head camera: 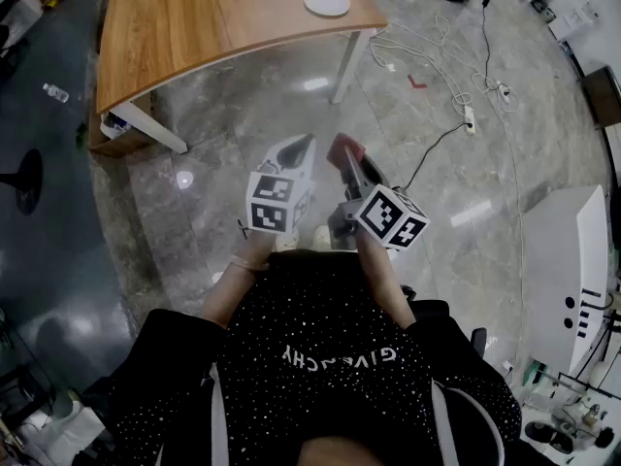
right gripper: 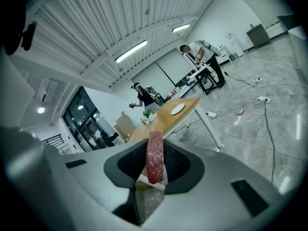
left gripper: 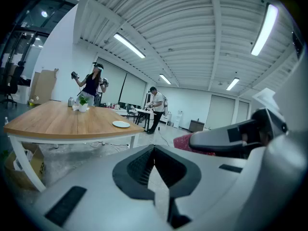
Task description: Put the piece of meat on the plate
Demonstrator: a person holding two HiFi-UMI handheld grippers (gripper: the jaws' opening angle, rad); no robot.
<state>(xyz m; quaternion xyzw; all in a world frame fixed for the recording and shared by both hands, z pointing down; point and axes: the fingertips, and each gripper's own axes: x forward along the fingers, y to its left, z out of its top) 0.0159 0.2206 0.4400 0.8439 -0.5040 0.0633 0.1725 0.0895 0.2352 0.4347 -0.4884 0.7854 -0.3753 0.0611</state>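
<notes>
Jaws of the right gripper (right gripper: pixel 155 149) clamp a red, marbled slab of meat (right gripper: pixel 154 161) on edge, in the air above the grey stone floor (head camera: pixel 291 95) and well apart from the round white plate (head camera: pixel 327 2) near a corner of the wooden surface (head camera: pixel 194 27). The left gripper (left gripper: pixel 154 150) has its jaws together, empty. So thin a pinch could let the meat slip during the carry. Only the head view shows the gap to the plate; the right gripper view alone shows the pinch.
</notes>
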